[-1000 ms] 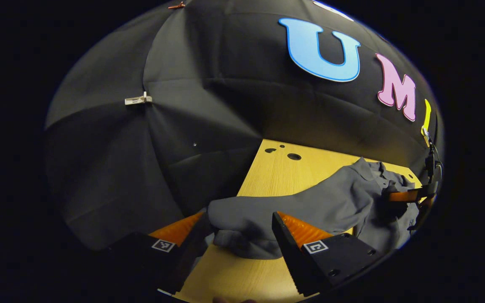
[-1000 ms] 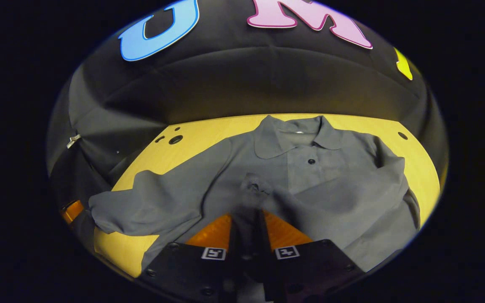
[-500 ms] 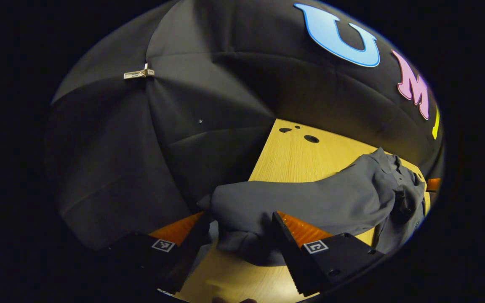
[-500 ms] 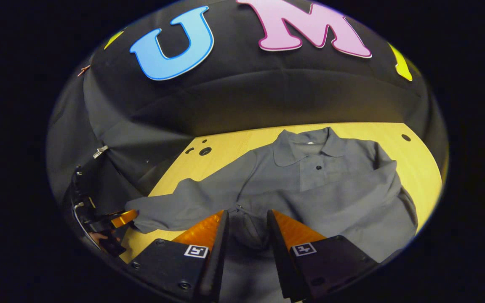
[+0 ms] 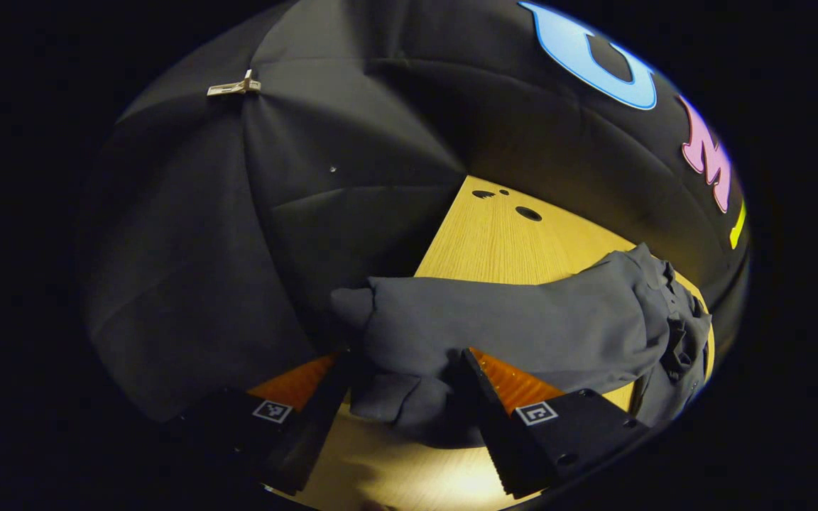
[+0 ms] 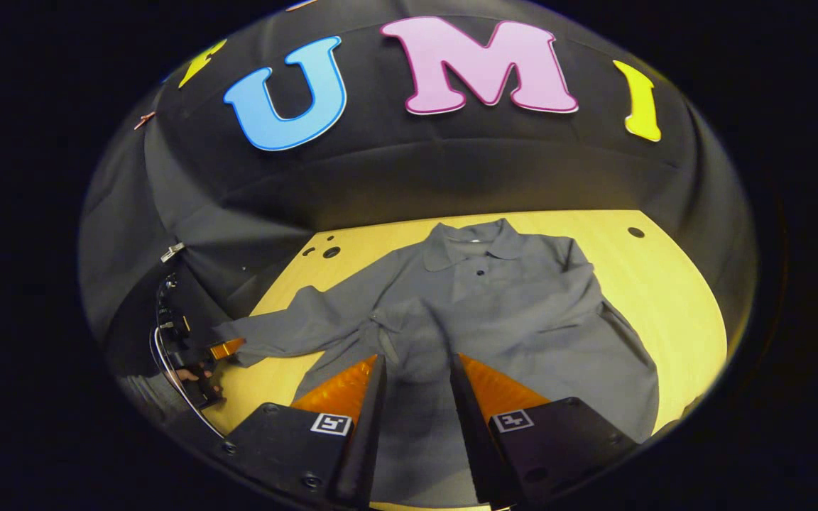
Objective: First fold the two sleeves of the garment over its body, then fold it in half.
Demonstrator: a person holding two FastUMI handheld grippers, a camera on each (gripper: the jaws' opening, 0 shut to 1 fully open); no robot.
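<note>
Right hand-held gripper (image 6: pixel 416 397) released, backed off shirt (image 6: pixel 494 312)

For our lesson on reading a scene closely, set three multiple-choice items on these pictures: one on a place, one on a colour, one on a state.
1. Where does the garment lie?
A. on the wooden table
B. on the floor
C. on a hanger

2. What colour is the garment?
A. red
B. grey
C. white

3. How does the right tool stand?
A. shut on the collar
B. shut on a sleeve
C. open above the garment's body

Answers:
1 A, the garment spreads over the yellow wood.
2 B, the cloth is plain grey in both views.
3 C, a clear gap shows between its fingers, with grey cloth seen through it.
</note>
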